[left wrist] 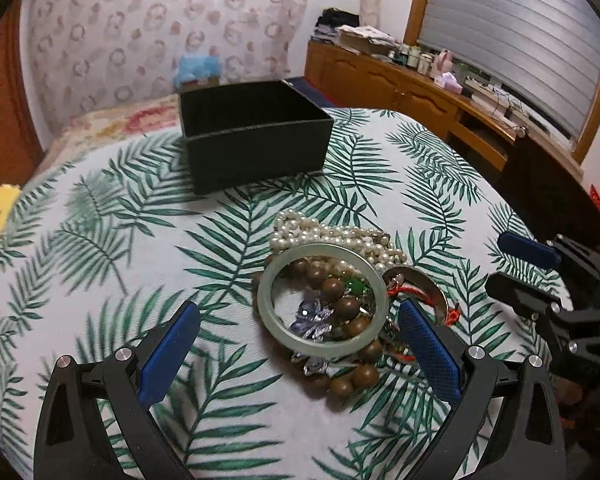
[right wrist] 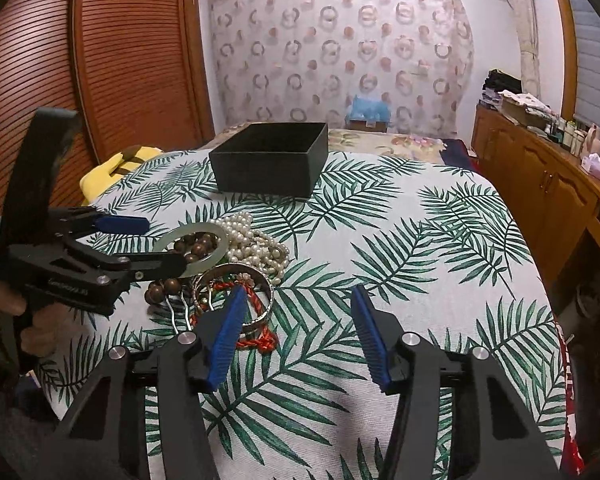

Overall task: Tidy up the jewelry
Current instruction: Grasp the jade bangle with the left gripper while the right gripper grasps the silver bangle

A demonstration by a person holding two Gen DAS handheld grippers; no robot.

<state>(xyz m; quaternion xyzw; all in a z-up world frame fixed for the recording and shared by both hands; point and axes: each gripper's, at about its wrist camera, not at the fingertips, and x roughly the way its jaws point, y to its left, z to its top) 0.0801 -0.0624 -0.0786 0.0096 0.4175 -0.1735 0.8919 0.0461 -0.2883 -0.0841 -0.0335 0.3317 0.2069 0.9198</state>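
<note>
A pile of jewelry lies on the leaf-print table: a pale green jade bangle (left wrist: 268, 280) on top, a pearl necklace (left wrist: 332, 236), brown wooden beads (left wrist: 342, 308), a silver bangle (left wrist: 432, 286) and red cord (left wrist: 410, 290). My left gripper (left wrist: 300, 312) is open, its jaws on either side of the jade bangle, just above it. An open black box (left wrist: 256, 148) stands behind the pile. In the right wrist view the pile (right wrist: 244, 248) lies left of my open, empty right gripper (right wrist: 300, 296), whose left finger is over the silver bangle (right wrist: 260, 320). The box (right wrist: 268, 160) stands beyond.
A yellow cloth (right wrist: 116, 168) lies at the table's far left edge. A wooden cabinet (right wrist: 540, 184) with bottles and clutter runs along the right wall. A floral bed cover (right wrist: 384, 140) lies behind the table. A slatted wooden door (right wrist: 100, 60) is on the left.
</note>
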